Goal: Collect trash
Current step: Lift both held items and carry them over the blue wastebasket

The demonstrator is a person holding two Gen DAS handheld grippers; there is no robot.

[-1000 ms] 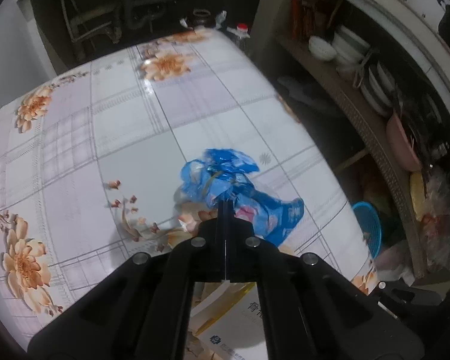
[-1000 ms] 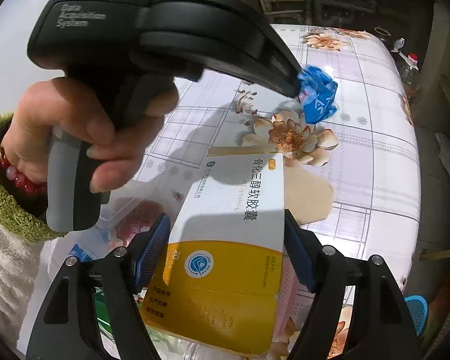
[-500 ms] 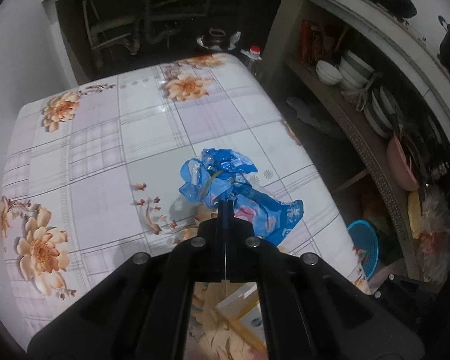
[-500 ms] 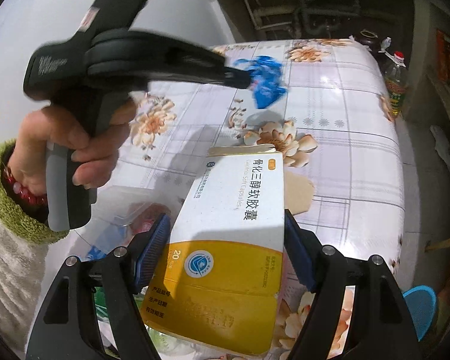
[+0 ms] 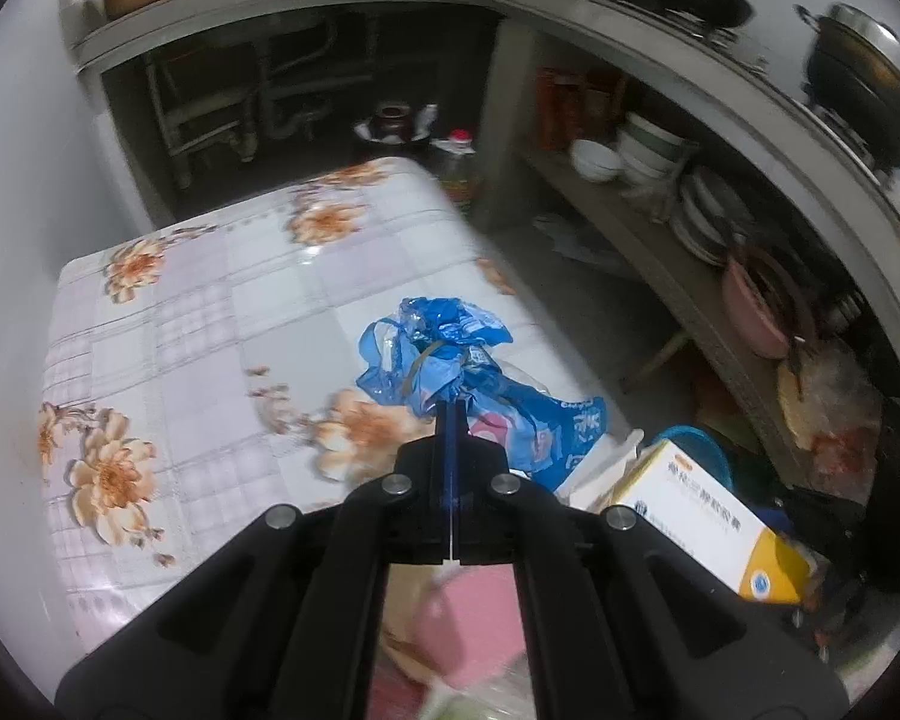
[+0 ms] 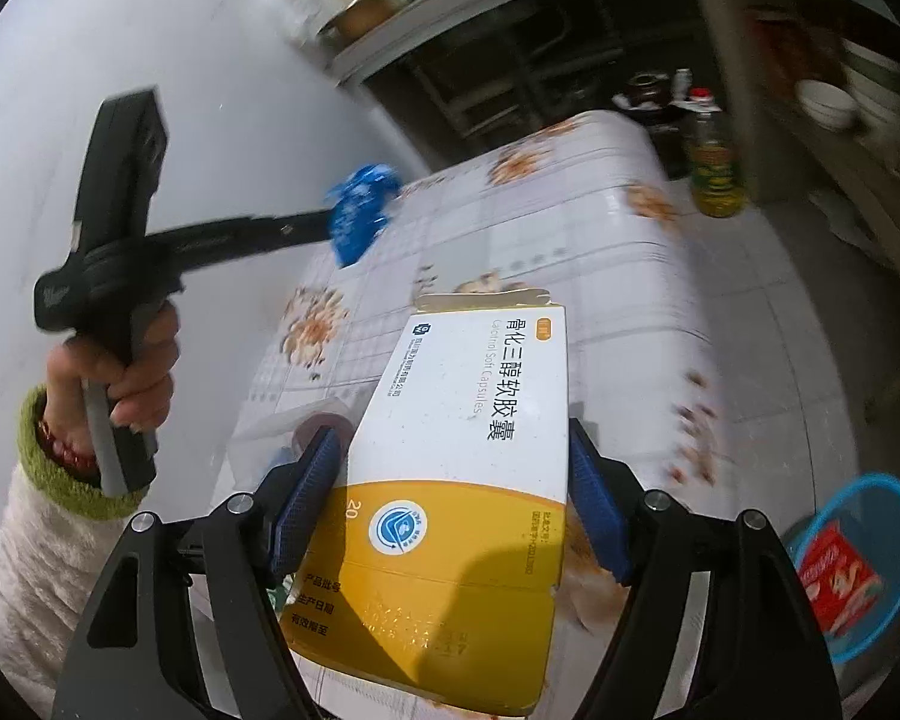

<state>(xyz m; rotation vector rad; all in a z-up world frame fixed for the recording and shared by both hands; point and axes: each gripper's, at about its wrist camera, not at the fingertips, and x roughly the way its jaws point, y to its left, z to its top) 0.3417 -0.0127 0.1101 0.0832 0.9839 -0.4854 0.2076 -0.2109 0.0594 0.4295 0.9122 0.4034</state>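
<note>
Holding: my left gripper point(image 5: 452, 414) is pinched tight on the blue wrapper point(image 5: 450, 360); my right gripper point(image 6: 450, 501) clamps the medicine box point(image 6: 468, 480) across its width.
Where the trash is: both pieces ride in my jaws, lifted above the flowered table point(image 6: 570, 228).
Long axis: the box runs straight out ahead between my right pads.
Relation for the drop: the blue basket point(image 6: 858, 564) sits on the floor past the table's right edge, low and right of my right jaws; I judge that hand nearer.
Hard to make out: the red packet point(image 6: 840, 576) in the basket is blurred; a pink thing under my left jaws is unreadable.
</note>
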